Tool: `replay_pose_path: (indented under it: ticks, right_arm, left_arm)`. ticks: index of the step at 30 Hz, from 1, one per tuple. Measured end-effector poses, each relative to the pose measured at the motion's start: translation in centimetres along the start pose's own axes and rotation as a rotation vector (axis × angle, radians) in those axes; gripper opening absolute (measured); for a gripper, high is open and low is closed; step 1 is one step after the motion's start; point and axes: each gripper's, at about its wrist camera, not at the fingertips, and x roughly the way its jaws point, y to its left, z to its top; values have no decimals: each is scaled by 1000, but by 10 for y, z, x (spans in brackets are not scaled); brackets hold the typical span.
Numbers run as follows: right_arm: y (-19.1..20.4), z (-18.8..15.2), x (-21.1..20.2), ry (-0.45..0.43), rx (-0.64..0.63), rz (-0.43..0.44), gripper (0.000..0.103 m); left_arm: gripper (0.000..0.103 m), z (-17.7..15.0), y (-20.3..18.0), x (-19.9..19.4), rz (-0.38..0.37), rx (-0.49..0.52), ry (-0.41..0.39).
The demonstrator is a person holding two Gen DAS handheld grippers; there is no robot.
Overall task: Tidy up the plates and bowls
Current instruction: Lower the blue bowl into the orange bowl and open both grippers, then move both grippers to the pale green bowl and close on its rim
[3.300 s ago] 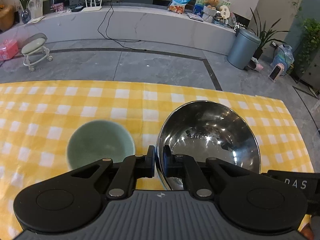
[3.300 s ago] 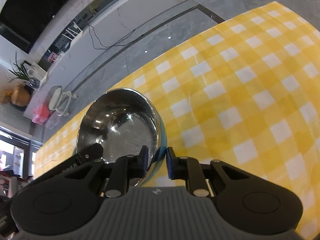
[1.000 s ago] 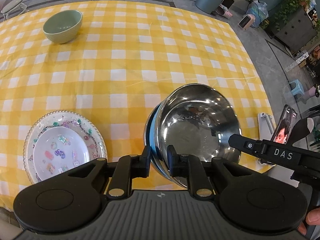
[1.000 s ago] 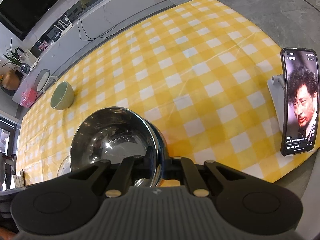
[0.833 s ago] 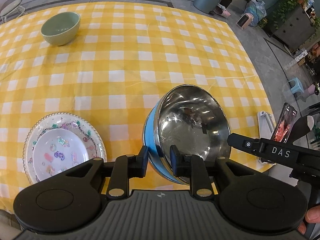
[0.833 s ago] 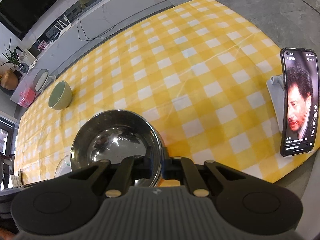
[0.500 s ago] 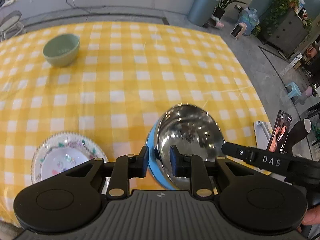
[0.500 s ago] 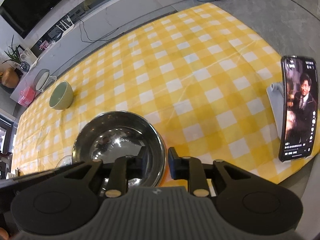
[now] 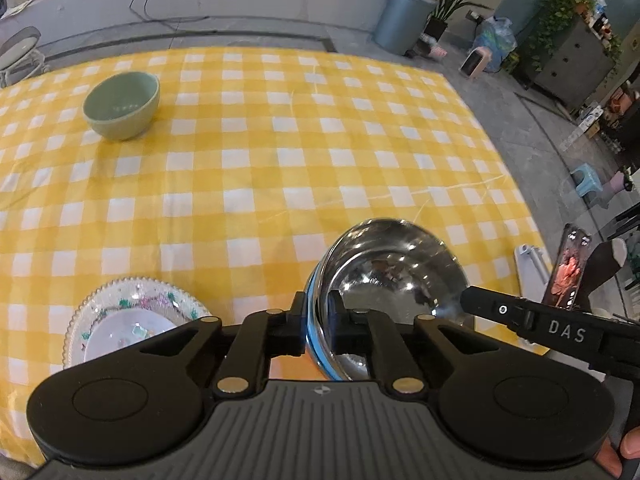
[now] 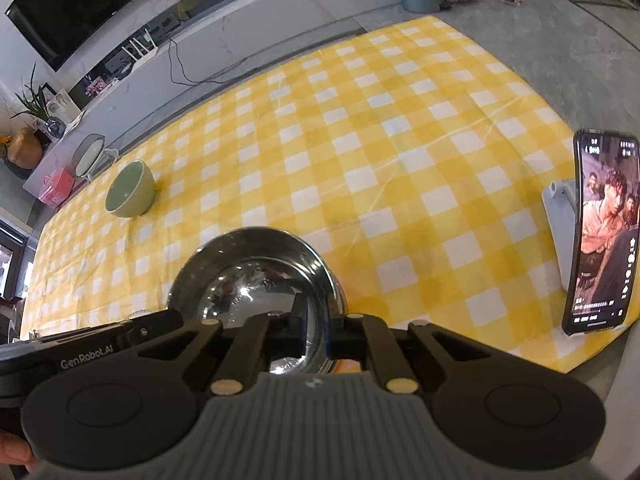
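Observation:
A shiny steel bowl (image 9: pixel 390 268) with a blue outside rests on the yellow checked tablecloth (image 9: pixel 256 152) near the front edge; it also shows in the right wrist view (image 10: pixel 256 272). My left gripper (image 9: pixel 318 320) straddles its left rim with jaws slightly parted. My right gripper (image 10: pixel 318 330) straddles its right rim, jaws also parted. A green ceramic bowl (image 9: pixel 121 104) stands at the far left, also in the right wrist view (image 10: pixel 130 190). A small white plate sits on a larger flowered plate (image 9: pixel 132 320) left of the steel bowl.
A phone (image 10: pixel 600 232) on a white stand (image 10: pixel 560 216) stands at the table's right front corner. Beyond the table are a grey bin (image 9: pixel 404 20), a stool (image 9: pixel 20 48), a low counter and plants.
The steel bowl travelled from next to the green bowl to the front edge and was set down. Both grippers loosened their hold on the rim and drew back a little.

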Motion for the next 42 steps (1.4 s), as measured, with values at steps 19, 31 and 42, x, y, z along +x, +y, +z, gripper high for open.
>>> replay_pose_path:
  ticks: [19, 31, 42]
  right_arm:
    - [72, 4, 1, -64, -155, 83, 43]
    - [116, 13, 42, -33, -190, 108, 50]
    - [142, 45, 91, -3, -127, 139, 58]
  left_arm:
    - [47, 7, 33, -45, 49, 132, -136]
    - [60, 20, 105, -47, 81, 47, -188]
    - [66, 45, 171, -43, 104, -76, -275]
